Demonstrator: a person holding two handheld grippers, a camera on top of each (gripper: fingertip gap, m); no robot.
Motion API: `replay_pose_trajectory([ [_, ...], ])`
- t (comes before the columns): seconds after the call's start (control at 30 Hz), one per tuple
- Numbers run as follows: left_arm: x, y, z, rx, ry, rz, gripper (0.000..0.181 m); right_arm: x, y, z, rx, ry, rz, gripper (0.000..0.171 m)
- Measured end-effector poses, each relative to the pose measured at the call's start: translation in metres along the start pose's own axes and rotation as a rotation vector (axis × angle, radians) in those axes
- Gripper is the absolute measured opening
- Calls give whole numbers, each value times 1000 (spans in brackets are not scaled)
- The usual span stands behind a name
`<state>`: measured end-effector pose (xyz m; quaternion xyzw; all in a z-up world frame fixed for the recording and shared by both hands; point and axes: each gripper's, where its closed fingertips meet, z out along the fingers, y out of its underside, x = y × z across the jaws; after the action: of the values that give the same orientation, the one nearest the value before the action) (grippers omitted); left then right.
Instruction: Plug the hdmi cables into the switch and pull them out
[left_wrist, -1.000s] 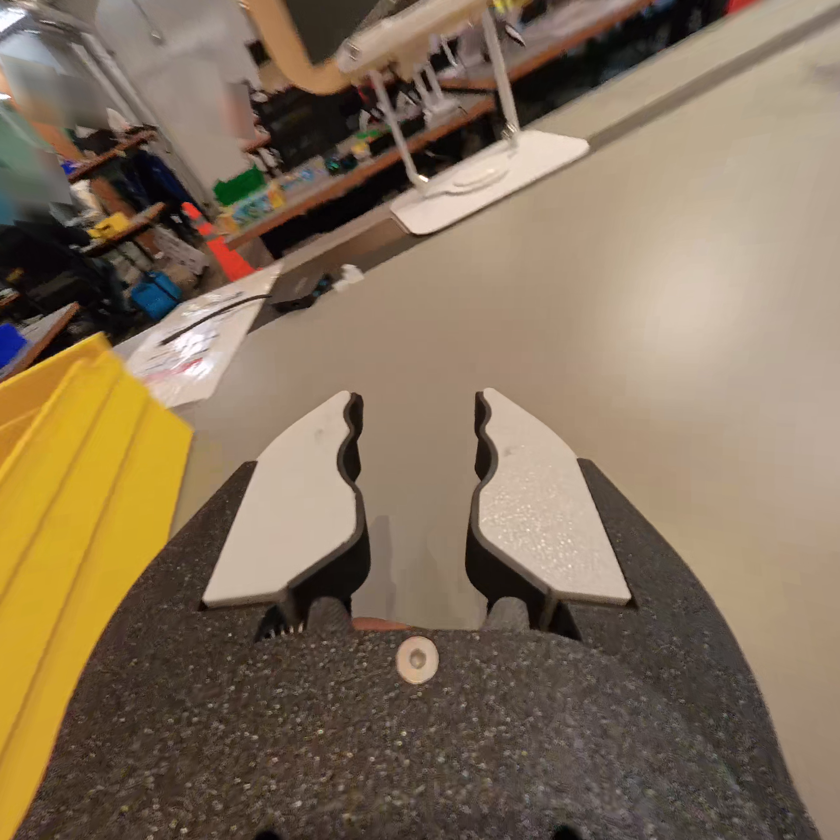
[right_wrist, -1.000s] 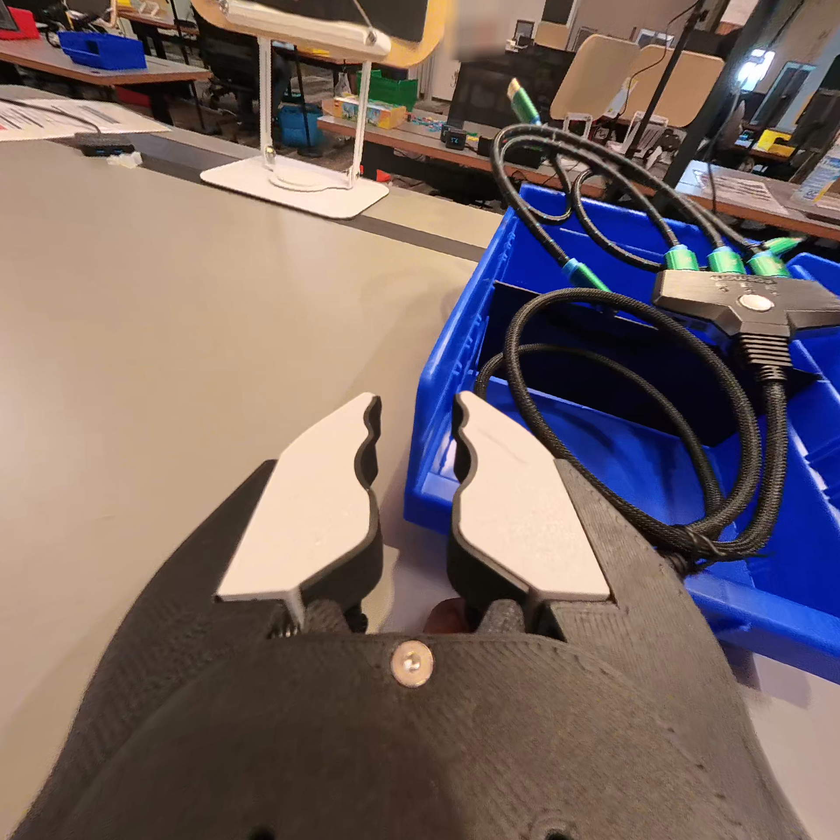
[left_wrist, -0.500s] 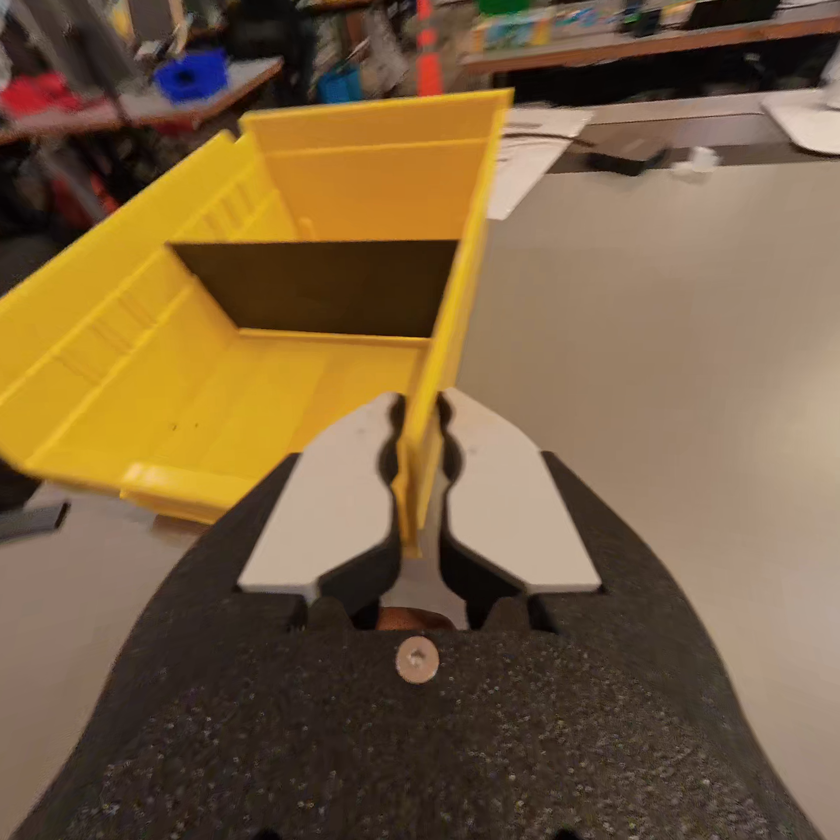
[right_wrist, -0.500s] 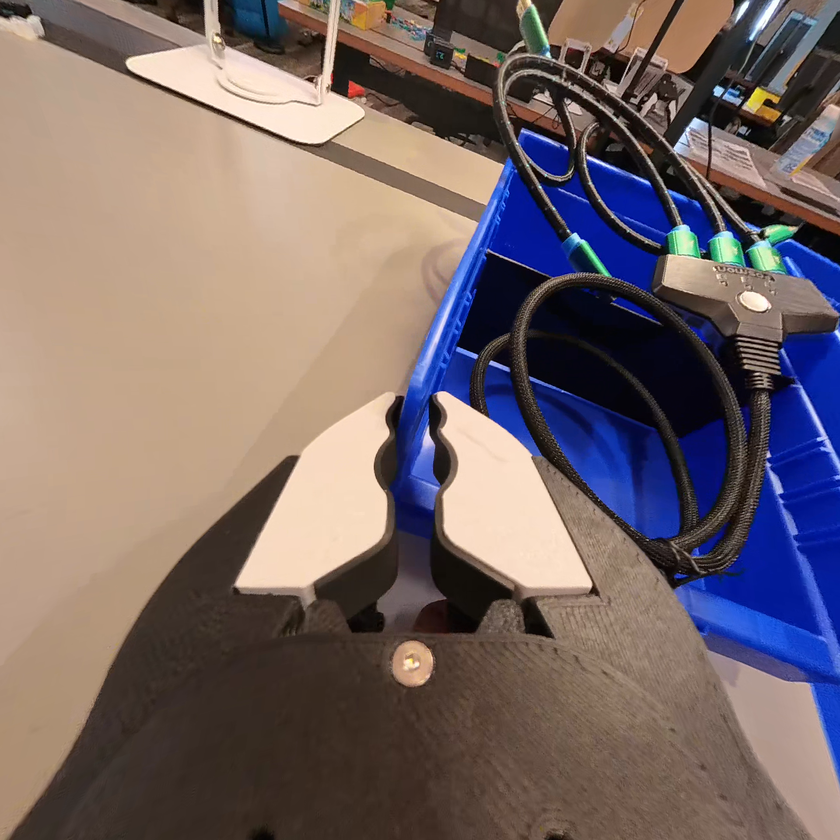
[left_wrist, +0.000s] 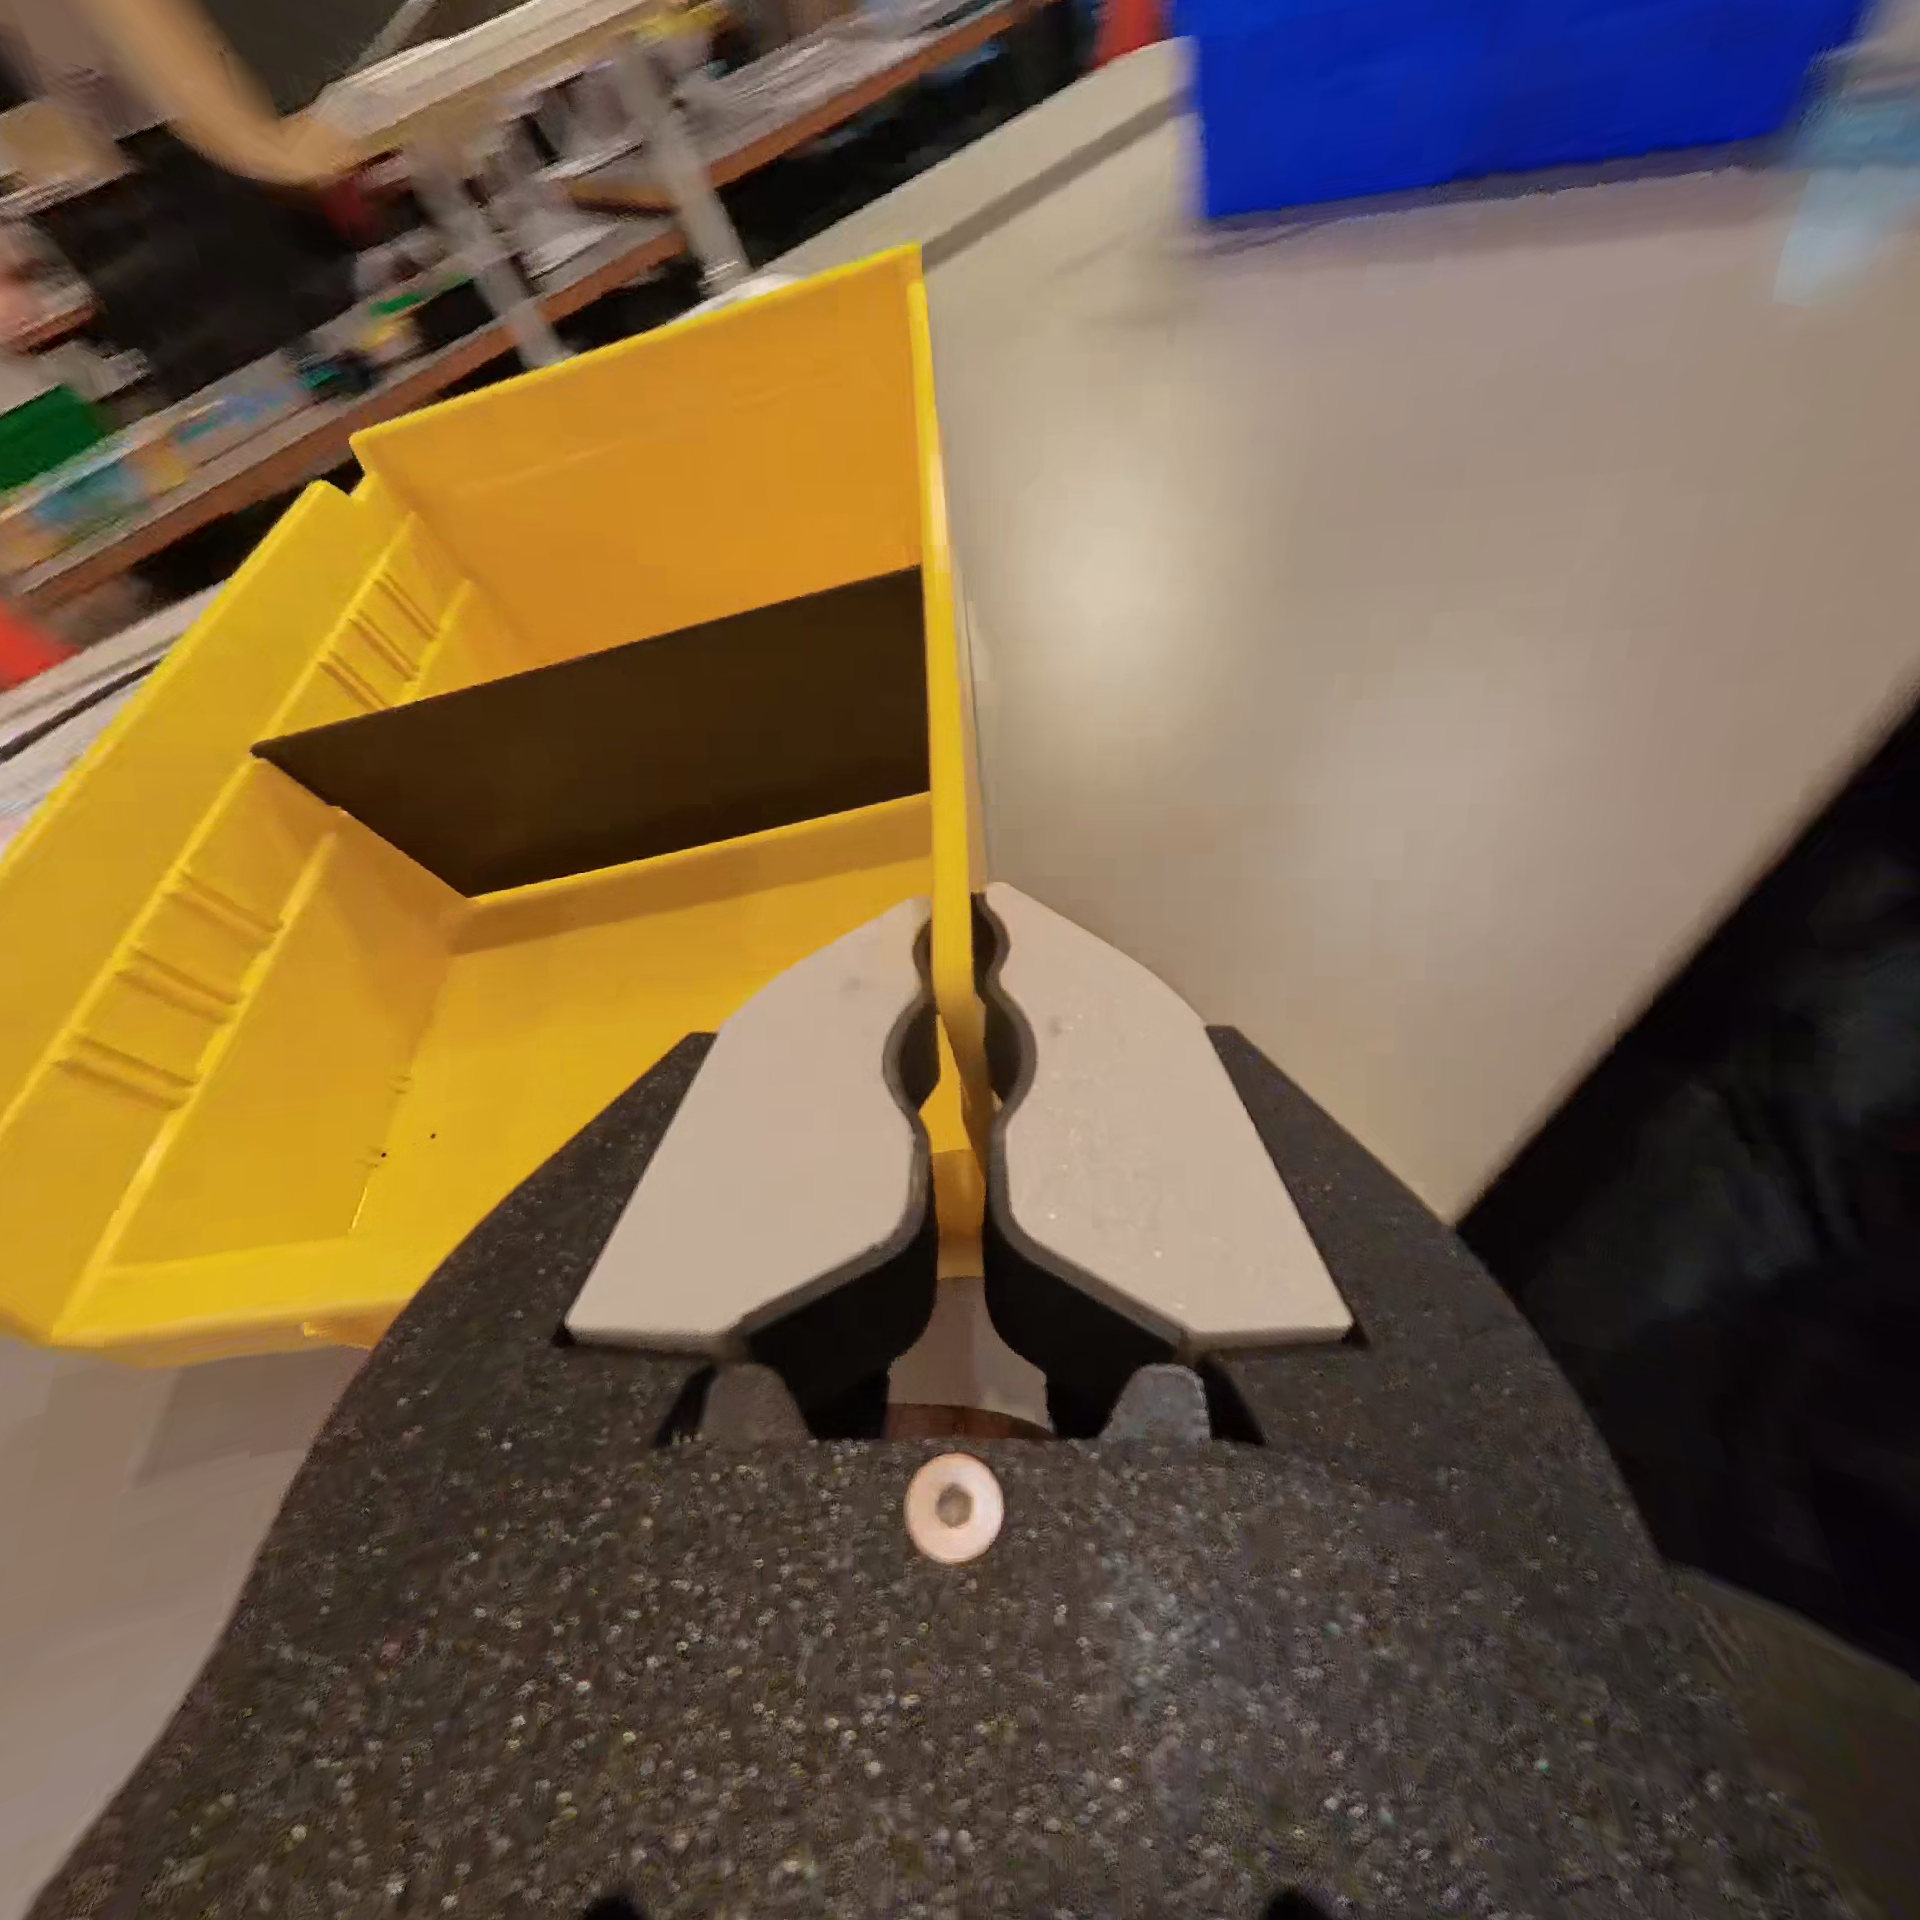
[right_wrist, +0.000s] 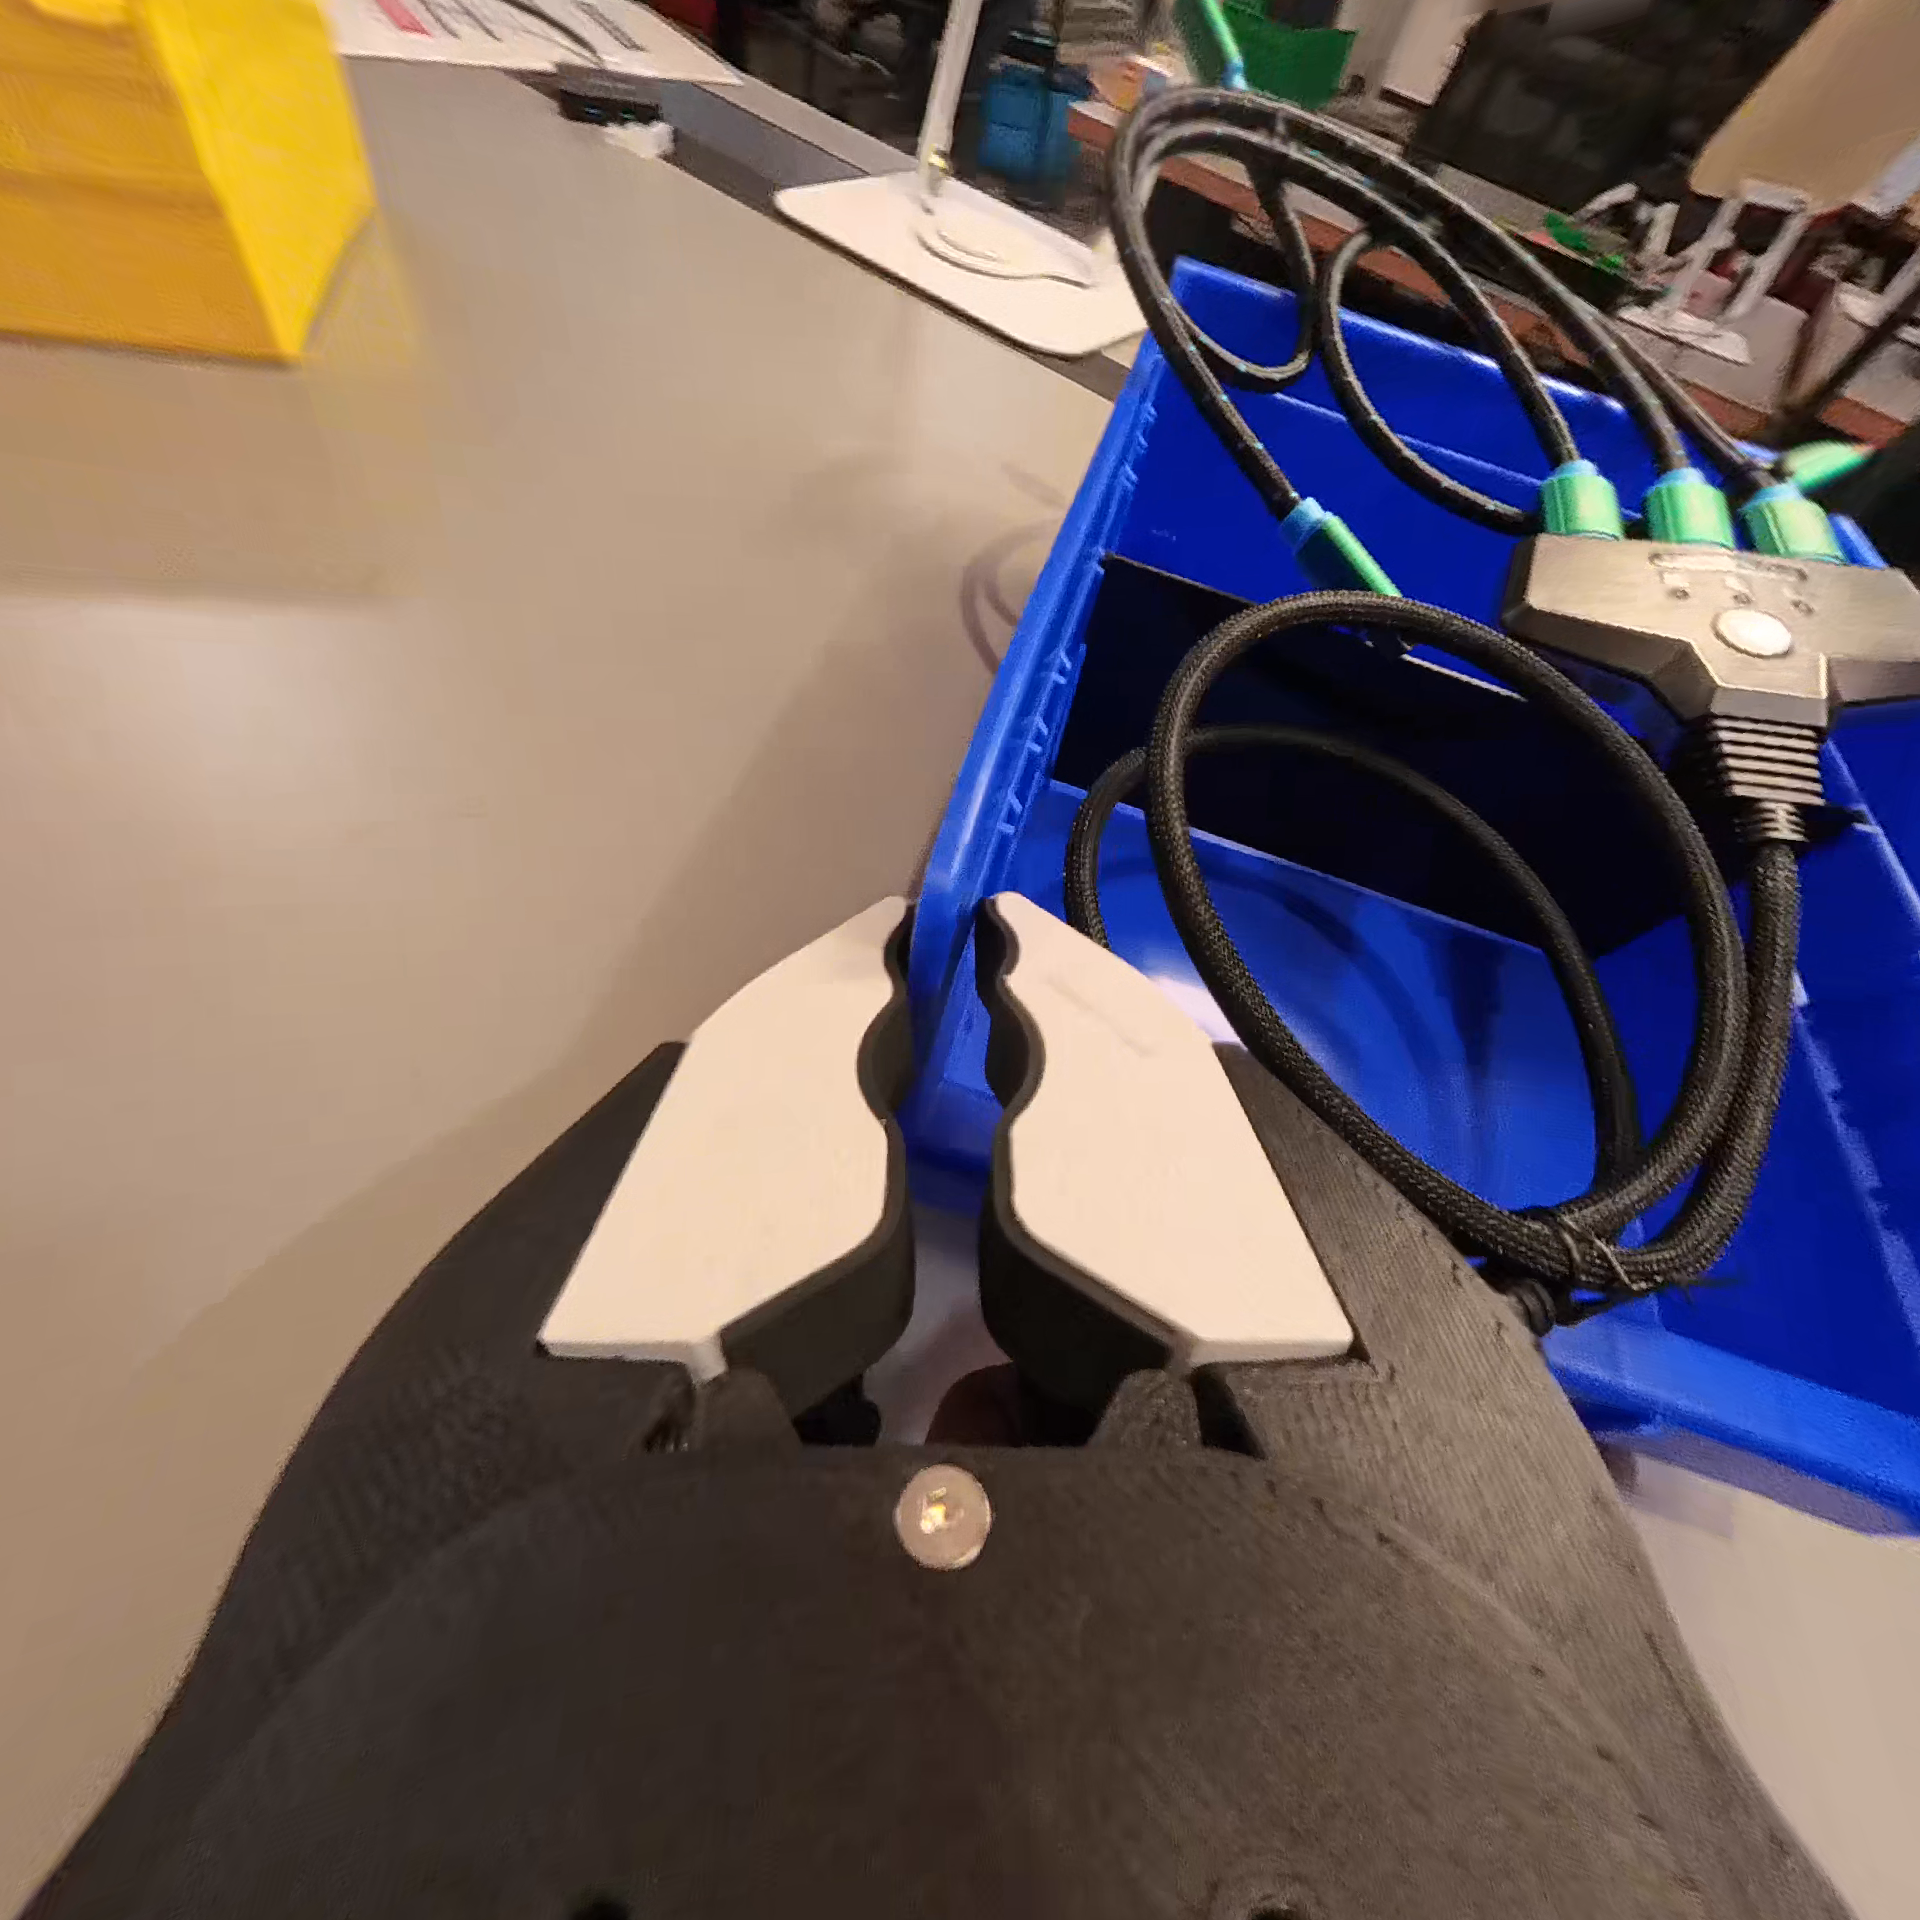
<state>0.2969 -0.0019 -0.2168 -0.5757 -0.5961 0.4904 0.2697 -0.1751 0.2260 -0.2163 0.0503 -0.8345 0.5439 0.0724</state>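
Observation:
My left gripper is shut on the right side wall of an empty yellow bin with a dark divider. My right gripper is shut on the left wall of a blue bin. In the blue bin lies a black HDMI switch with three green-ended cables plugged into it and black braided cable loops. One loose green plug rests near the divider. The blue bin shows blurred at the top right of the left wrist view.
The grey table lies between the two bins. A white stand base sits at the table's far edge. The yellow bin shows blurred at the top left of the right wrist view. The table's near edge drops off at right. Tip to tip, the grippers are about 55 cm apart.
Both grippers have closed, the left on the yellow bin's wall and the right on the blue bin's wall. The two bins now show in each other's views, closer together.

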Motion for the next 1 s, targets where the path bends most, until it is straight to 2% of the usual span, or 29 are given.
replay_pose_trajectory([
  [0.23, 81, -23, 2, 156, 558, 209, 3, -9, -18, 38, 66, -200, -57, 11],
  [0.43, 126, -40, 15, 184, 860, 278, 3, -44, -35, 60, 102, -451, -137, 9],
  [0.67, 171, -59, 31, 184, 972, 321, 4, -93, -62, 101, 112, -656, -210, 4],
  [0.8, 167, -58, 30, 171, 896, 282, 4, -97, -72, 121, 114, -788, -138, 4],
  [0.87, 165, -54, 22, 173, 908, 280, 4, -104, -75, 124, 97, -881, -121, 5],
  [1.0, 170, -51, 11, 167, 942, 273, 3, -111, -81, 138, 49, -952, -135, 6],
])
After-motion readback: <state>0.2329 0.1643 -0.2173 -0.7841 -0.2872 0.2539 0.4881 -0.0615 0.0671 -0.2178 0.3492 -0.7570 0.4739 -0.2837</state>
